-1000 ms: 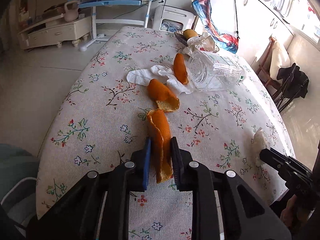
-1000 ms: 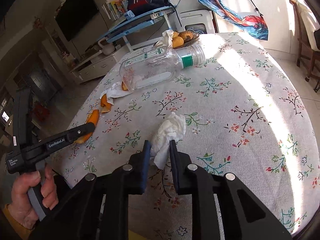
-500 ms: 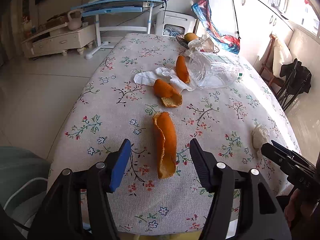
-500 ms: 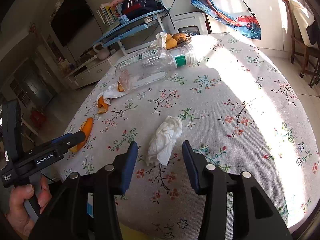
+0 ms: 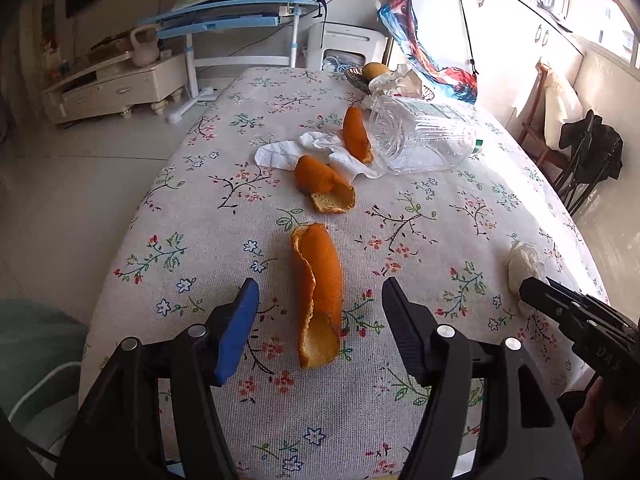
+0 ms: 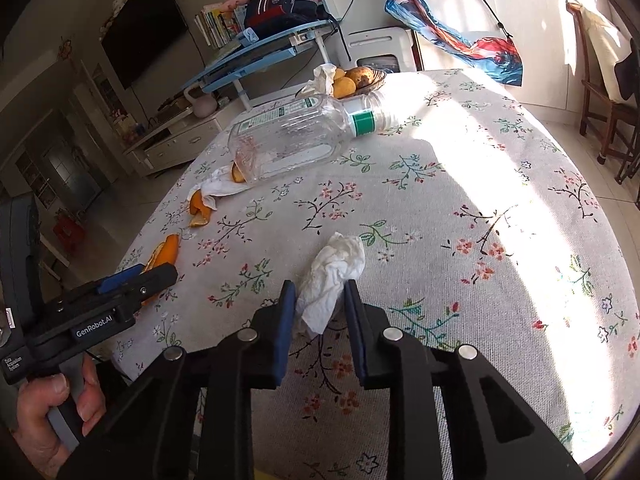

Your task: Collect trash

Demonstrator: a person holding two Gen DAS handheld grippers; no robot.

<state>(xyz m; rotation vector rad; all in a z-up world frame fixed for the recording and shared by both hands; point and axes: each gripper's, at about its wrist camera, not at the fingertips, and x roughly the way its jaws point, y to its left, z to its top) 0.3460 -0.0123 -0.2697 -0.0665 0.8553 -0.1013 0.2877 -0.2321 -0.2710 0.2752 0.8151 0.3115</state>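
Observation:
A long orange peel (image 5: 324,264) lies on the flowered tablecloth (image 5: 420,400), between the blue pad and the black pad of my left gripper (image 5: 320,292). That gripper is open and neither pad touches the peel. Its fingers (image 6: 152,276) also show in the right wrist view. A crumpled white tissue (image 6: 336,264) sits near the table's front edge. My right gripper (image 6: 319,288) has its jaws closing on the tissue's near end, and both pads press it. From the left wrist view the tissue (image 5: 524,262) shows just beyond the right gripper's tip (image 5: 532,286).
Farther back lie two more peels (image 5: 324,184) (image 5: 356,136) on a flat tissue (image 5: 288,152), beside a clear plastic bottle (image 6: 288,140) on its side. A fruit basket (image 6: 360,78) stands at the far end. A chair (image 6: 600,112) is at the right. A hand (image 6: 44,408) holds the left gripper.
My left gripper opened and let the long peel down onto the cloth. My right gripper opened wide around the tissue, then closed in on it again.

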